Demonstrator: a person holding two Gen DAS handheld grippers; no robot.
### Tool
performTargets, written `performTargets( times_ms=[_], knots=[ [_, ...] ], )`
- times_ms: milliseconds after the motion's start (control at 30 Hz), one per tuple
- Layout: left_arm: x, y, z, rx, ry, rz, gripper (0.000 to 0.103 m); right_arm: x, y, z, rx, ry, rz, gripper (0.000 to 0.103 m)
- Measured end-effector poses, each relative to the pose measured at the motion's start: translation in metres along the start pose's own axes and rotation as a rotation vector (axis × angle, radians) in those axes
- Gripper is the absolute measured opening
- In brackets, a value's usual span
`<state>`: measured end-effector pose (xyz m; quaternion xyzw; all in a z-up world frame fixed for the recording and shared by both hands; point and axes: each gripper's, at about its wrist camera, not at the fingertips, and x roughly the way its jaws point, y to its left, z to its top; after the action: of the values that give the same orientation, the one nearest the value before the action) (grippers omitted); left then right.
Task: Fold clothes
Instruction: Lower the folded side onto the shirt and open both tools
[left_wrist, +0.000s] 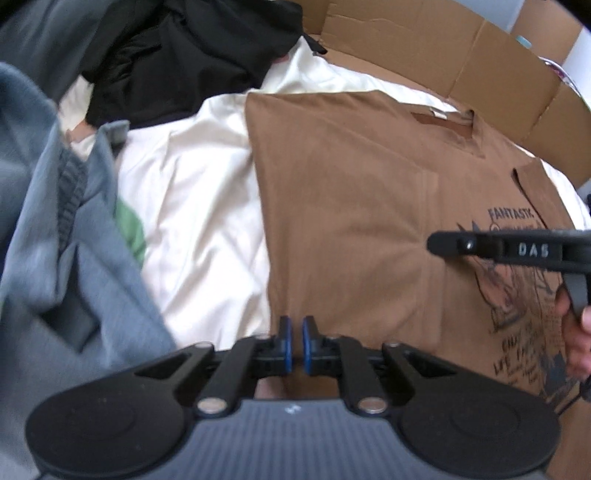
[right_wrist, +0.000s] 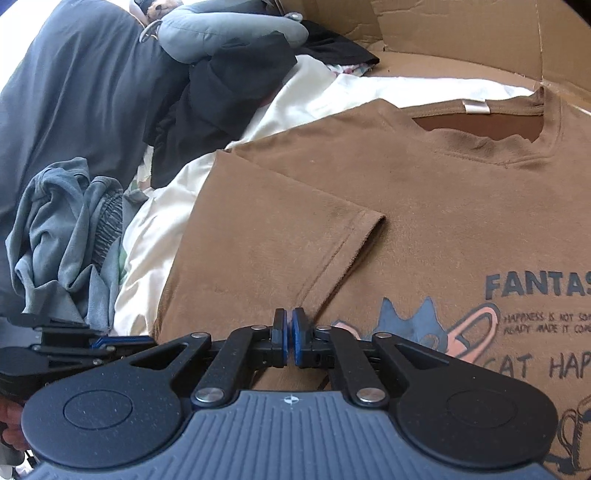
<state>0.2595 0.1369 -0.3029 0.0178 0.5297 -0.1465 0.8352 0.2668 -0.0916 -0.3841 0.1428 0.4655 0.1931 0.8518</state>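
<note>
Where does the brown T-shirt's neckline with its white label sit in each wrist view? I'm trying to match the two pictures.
Left wrist view: the neckline is upper right, small, near the cardboard wall.
Right wrist view: the neckline is upper right, larger, its white label on the far edge.
Shared landmark: the FANTASTIC print, at the right in both.

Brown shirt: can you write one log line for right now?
brown shirt: flat, one sleeve folded in | left gripper: shut, empty | right gripper: shut, empty
</note>
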Motion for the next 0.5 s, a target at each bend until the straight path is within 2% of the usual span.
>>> performTargets(
  times_ms=[100, 267, 467, 500],
  knots=[
    [-0.017, -0.004, -0.004, 0.015, -0.028, 0.000, 0.009, -0.013, 0.004, -0.001, 0.001, -0.046, 0.005, 0.005],
    [-0.029, -0.009, 0.004, 0.037, -0.071, -0.012, 0.009, -0.013, 0.017, -0.006, -0.004, -0.031, 0.052, 0.005],
    [-0.004, -0.014, 0.008, 0.048, -0.024, 0.001, 0.009, -0.005, 0.038, -0.022, -0.023, 0.019, 0.127, 0.006],
    [0.000, -0.014, 0.006, 0.045, -0.019, 0.004, 0.010, -0.003, 0.040, -0.025, -0.032, 0.032, 0.131, 0.011]
  ],
)
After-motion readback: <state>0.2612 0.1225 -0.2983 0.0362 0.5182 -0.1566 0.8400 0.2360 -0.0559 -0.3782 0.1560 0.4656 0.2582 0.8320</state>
